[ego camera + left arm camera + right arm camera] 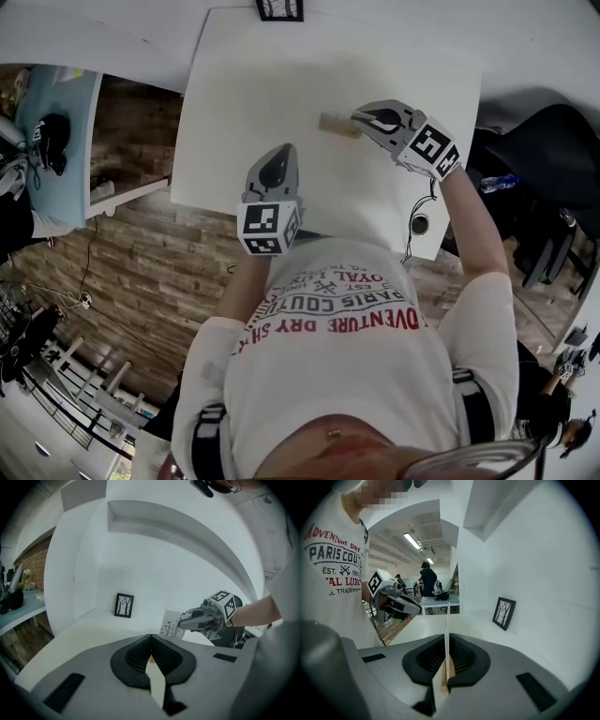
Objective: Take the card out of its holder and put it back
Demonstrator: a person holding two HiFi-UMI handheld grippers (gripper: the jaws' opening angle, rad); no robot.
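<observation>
White desk [281,94] fills the middle of the head view, with a wall along its far edge. Person in a printed white T-shirt [347,366] stands at the near edge.

Left hand-held gripper [279,155] hangs over the near edge, left of centre. Its own view shows the jaws closed tip to tip with nothing between them.

Right hand-held gripper [359,116] is over the far right part of the desk, jaws pinched on the card [171,623]. Its own view shows the card edge-on as a thin white line between the pads.

Small framed picture [124,605] leans on the wall at the far edge.

Wooden holder [336,125] lies on the desk, far right of centre, right under the right gripper's tips.

Card stands upright with a printed face, gripped at one side edge directly above the holder. Can't tell whether its bottom edge sits in the slot.
</observation>
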